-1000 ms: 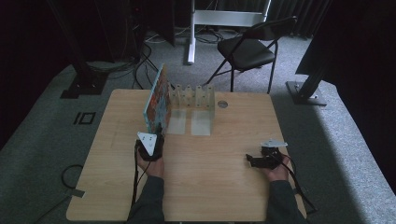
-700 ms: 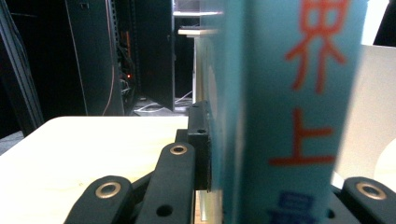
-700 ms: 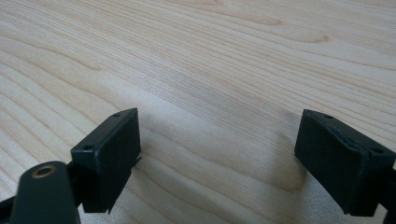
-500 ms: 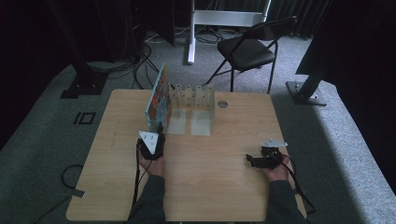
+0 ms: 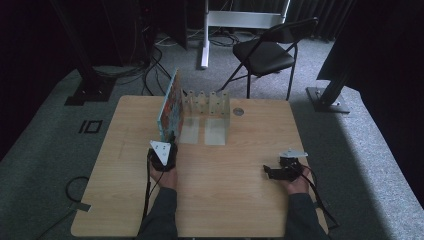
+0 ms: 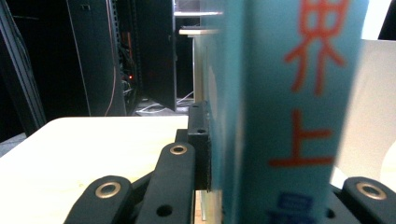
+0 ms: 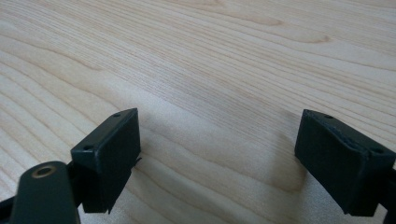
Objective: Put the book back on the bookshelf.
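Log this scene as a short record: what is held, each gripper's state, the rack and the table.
held thing: book, upright, at the left end of the rack
left gripper: shut on the book's spine
right gripper: open, nothing between the jaws, low over bare wood
rack: clear, with dividers, at the far side of the table
table: light wood
chair: black, beyond the table
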The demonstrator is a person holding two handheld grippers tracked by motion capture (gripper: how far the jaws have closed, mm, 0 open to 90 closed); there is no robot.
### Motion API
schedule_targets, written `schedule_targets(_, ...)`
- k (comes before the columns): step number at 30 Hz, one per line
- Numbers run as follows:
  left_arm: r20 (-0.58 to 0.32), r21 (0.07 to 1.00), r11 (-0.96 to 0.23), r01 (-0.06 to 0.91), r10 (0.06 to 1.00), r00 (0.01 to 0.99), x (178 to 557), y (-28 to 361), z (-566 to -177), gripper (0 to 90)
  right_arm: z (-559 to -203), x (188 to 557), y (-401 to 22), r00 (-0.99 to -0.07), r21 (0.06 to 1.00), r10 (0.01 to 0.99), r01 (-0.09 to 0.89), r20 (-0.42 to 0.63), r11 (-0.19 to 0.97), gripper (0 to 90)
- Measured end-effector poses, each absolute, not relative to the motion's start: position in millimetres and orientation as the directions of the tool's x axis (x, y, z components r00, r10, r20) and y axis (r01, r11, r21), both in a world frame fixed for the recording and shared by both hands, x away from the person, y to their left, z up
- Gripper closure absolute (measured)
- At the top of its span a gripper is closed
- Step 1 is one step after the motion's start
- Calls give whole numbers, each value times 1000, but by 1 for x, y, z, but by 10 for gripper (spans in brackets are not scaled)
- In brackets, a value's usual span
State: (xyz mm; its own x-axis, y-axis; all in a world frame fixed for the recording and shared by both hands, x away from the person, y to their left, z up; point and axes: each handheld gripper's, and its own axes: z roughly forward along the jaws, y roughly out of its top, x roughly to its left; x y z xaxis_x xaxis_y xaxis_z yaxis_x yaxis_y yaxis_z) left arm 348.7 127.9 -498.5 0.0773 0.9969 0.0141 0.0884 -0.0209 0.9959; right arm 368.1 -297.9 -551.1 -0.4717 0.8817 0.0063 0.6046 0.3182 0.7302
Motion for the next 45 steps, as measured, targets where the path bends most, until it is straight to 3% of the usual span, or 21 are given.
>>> schedule_targets(45, -1, 995, -8, 100, 996, 87, 343, 132, -507, 810, -551, 368, -298, -472, 730, 882, 605, 7, 318, 140)
